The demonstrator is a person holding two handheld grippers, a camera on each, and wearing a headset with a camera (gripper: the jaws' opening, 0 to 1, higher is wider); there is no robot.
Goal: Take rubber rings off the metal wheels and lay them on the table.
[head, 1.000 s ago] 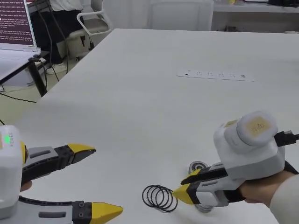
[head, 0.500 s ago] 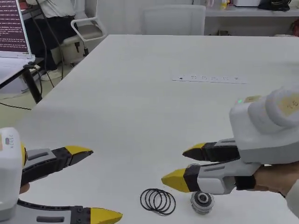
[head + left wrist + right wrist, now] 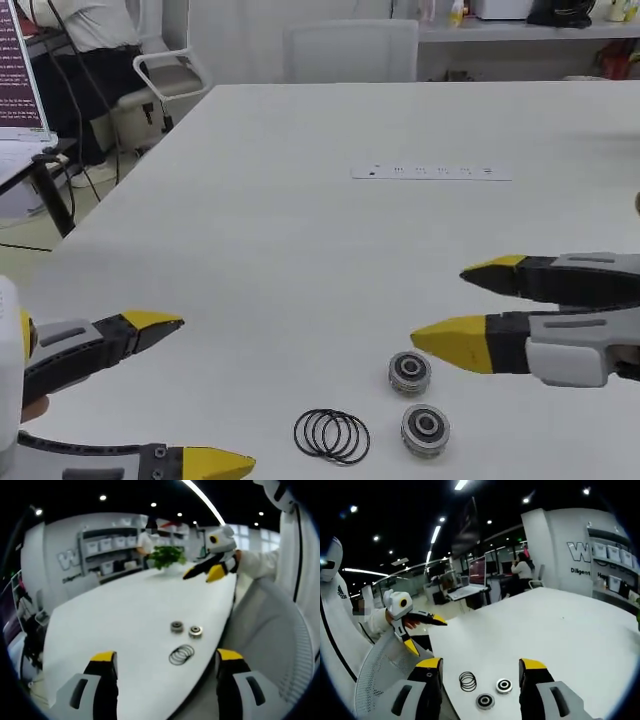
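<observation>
Several thin black rubber rings (image 3: 332,435) lie overlapped on the white table (image 3: 300,230) near its front edge. Right of them stand two small metal wheels, one (image 3: 409,371) behind the other (image 3: 425,428). My right gripper (image 3: 450,306) hovers open above and right of the wheels, holding nothing. My left gripper (image 3: 200,392) is open at the lower left, apart from the rings. The left gripper view shows the rings (image 3: 181,654), both wheels (image 3: 176,626) (image 3: 195,630) and the right gripper (image 3: 207,572). In the right gripper view are the rings (image 3: 467,681), the wheels (image 3: 504,685) (image 3: 485,700) and the left gripper (image 3: 427,636).
A white power strip (image 3: 430,172) lies flat further back on the table. A white chair (image 3: 350,50) stands at the far edge. Left of the table are another chair (image 3: 175,70), a desk with a screen (image 3: 15,70) and a seated person (image 3: 90,20).
My right gripper has lifted and drawn back to the right, away from the rings, uncovering both wheels. The left gripper has stayed put. The head camera has shifted.
</observation>
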